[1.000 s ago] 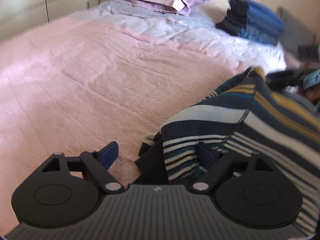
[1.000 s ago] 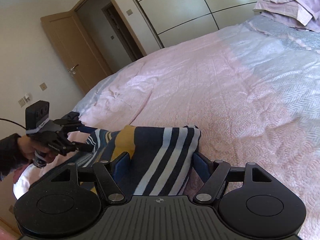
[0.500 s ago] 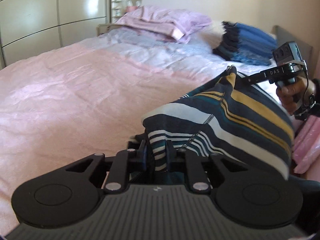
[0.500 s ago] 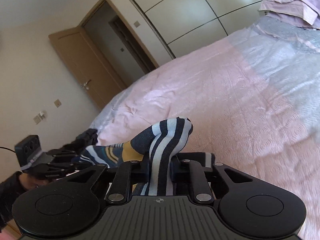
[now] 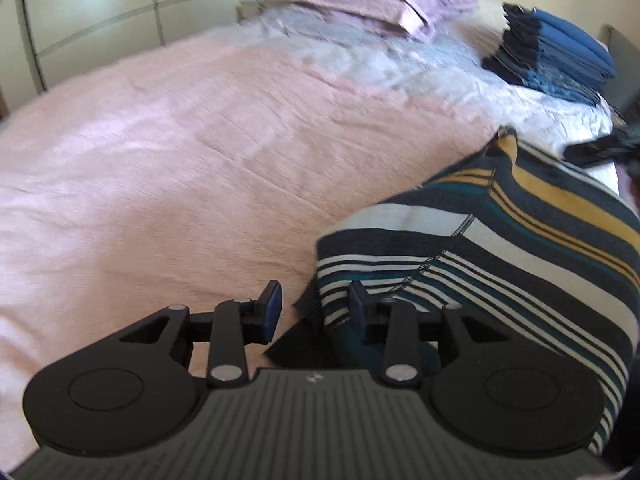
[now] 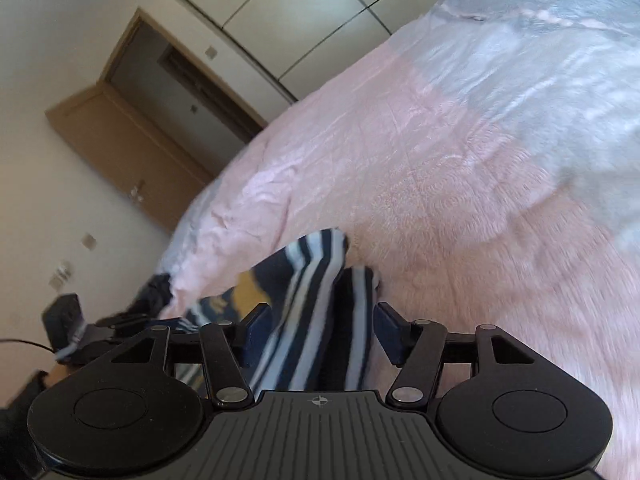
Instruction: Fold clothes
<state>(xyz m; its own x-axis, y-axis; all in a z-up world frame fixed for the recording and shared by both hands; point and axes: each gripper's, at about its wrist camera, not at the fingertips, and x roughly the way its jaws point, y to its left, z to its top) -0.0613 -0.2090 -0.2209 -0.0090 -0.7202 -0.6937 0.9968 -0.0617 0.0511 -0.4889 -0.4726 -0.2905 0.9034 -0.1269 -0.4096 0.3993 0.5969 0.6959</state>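
Looking at this striped garment (image 5: 500, 240), it's bunching up in a loose heap at the near edge of the pink bedspread (image 5: 180, 160), with one end reaching toward the right gripper (image 6: 320, 336). Both claws are sitting spread apart right now: the left gripper (image 5: 316, 308) has fabric lying against just one finger, while the right one has a striped fold running between its fingers without being pinched. It's looking soft, light and floppy, so I'm guessing it'll sag and slide. I'm thinking a stitched hem or corner is offering the firmest hold.
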